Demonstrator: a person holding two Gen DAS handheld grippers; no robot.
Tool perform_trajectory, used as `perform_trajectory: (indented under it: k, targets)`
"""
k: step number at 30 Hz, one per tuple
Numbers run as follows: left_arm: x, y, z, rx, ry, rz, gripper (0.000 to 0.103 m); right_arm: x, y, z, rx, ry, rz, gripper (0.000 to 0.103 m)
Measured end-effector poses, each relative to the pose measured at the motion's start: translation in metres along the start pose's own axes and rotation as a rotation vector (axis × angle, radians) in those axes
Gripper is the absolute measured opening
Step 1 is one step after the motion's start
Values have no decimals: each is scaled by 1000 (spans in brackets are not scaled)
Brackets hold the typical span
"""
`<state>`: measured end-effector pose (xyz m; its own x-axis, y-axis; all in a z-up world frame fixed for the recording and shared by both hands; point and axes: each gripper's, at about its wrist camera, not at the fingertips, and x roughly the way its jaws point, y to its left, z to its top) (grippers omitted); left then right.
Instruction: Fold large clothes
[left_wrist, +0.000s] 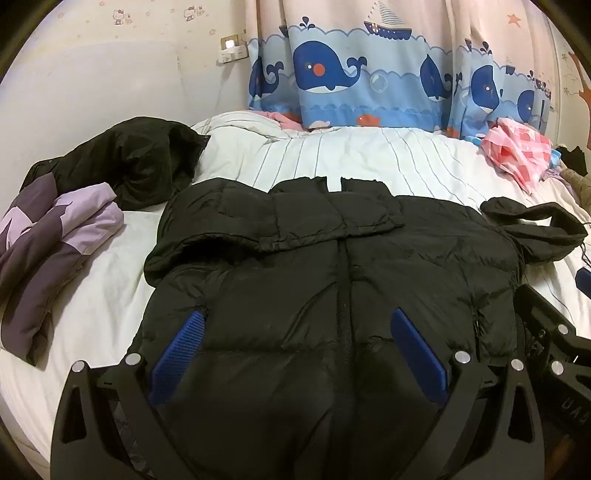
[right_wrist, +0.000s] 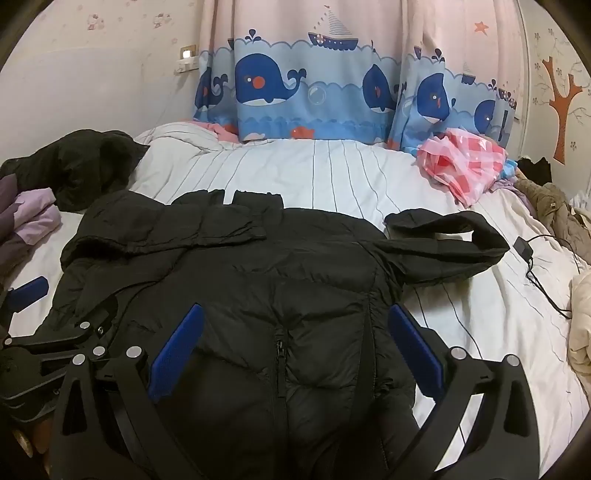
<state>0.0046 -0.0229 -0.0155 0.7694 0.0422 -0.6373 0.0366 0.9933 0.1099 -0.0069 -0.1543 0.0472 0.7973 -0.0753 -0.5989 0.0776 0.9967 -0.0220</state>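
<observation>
A black puffer jacket (left_wrist: 332, 280) lies flat on the white striped bed (left_wrist: 369, 162), front up, zipper down its middle. Its left sleeve is folded across the chest and its right sleeve (right_wrist: 450, 240) lies out to the right. It also shows in the right wrist view (right_wrist: 280, 295). My left gripper (left_wrist: 299, 328) is open above the jacket's lower front, blue pads (left_wrist: 177, 354) wide apart. My right gripper (right_wrist: 295, 325) is open above the jacket's right side near its pocket zipper. Each gripper holds nothing.
A purple jacket (left_wrist: 48, 236) and another black garment (left_wrist: 129, 158) lie at the left. A pink checked cloth (right_wrist: 465, 162) lies at the back right. A black charger and cable (right_wrist: 532, 266) lie at the right edge. Whale curtains (left_wrist: 369, 74) hang behind.
</observation>
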Motion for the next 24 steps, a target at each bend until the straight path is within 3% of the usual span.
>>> perform_trajectory:
  k: [24]
  targets:
    - [1, -3, -2, 5, 3, -4, 97, 1, -3, -1, 4, 10, 1, 96]
